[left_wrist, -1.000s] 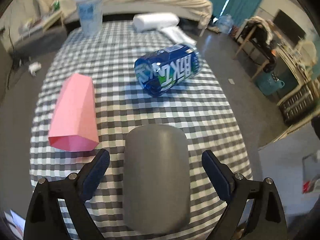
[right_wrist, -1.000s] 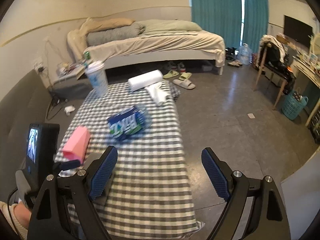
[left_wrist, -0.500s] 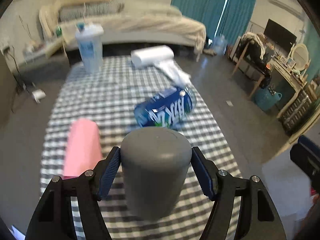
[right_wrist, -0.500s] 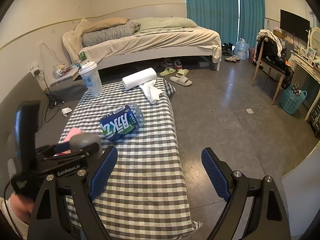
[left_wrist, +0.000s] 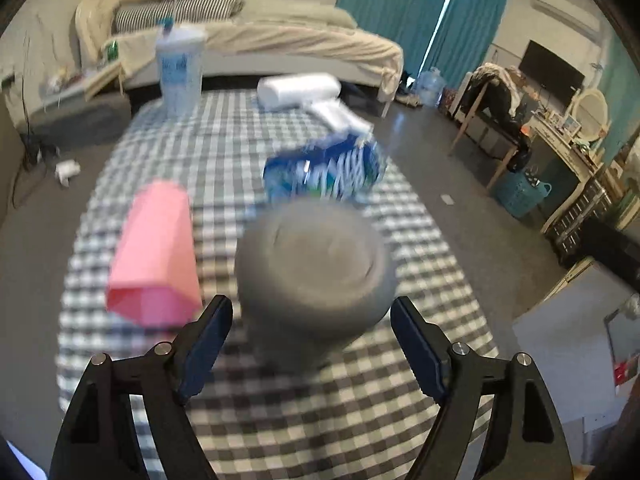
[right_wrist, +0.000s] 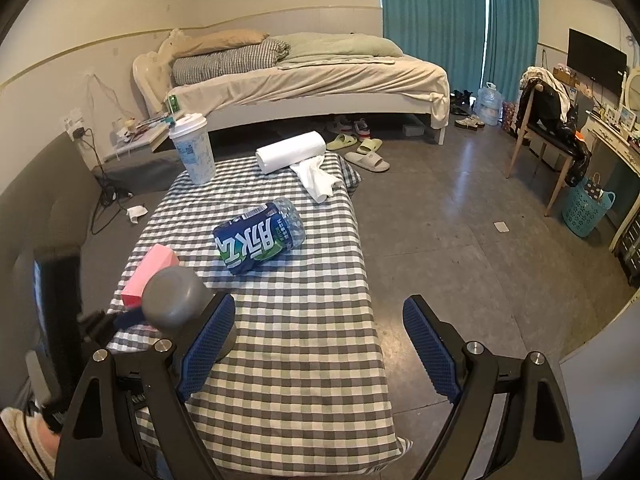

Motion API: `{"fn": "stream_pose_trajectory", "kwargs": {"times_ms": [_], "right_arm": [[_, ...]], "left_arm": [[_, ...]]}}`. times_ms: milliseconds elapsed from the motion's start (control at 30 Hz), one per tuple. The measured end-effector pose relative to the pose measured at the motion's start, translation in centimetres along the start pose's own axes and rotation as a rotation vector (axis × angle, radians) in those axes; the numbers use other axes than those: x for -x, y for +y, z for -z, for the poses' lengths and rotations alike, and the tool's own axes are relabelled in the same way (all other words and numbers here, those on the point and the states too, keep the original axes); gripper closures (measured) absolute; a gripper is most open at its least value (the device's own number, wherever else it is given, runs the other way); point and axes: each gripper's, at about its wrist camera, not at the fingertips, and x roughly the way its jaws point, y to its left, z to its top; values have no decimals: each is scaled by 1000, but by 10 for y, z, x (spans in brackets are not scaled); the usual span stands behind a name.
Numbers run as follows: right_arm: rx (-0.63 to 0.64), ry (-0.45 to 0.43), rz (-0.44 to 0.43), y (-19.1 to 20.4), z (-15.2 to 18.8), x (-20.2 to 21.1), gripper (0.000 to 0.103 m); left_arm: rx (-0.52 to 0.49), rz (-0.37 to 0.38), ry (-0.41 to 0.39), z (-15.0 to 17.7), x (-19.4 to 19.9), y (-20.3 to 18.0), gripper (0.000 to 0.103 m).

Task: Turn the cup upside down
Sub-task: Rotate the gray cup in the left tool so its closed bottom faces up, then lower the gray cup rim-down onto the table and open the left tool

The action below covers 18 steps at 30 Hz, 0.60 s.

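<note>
left gripper (left_wrist: 310, 336): tipped down over the near end of the table (left_wrist: 360, 412), fingers spread to roughly 8 and 4 o'clock of the cup, not quite pinching it; blurry, so contact hard to call
cup (left_wrist: 316, 272): grey, closed base facing the camera, between the left fingers; in the right view (right_wrist: 174, 300) sits at 9 o'clock, above the cloth
right gripper (right_wrist: 320, 344): hanging level over the table's near edge, spread wide, nothing in it
bottle (right_wrist: 258, 240): lying on its side mid-table, 12 o'clock of the cup
pink box (left_wrist: 154, 256): lying just beside the cup at 9 o'clock
paper roll (right_wrist: 290, 152): far end
</note>
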Motion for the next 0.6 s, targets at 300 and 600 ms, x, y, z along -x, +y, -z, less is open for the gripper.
{"fn": "stream_pose_trajectory", "kwargs": {"times_ms": [300, 600], "right_arm": [[10, 33, -13, 7, 3, -9, 17], [5, 60, 2, 3, 5, -19, 17]], "left_arm": [[-17, -8, 16, 6, -27, -2, 31], [-43, -12, 0, -10, -42, -6, 31]]}}
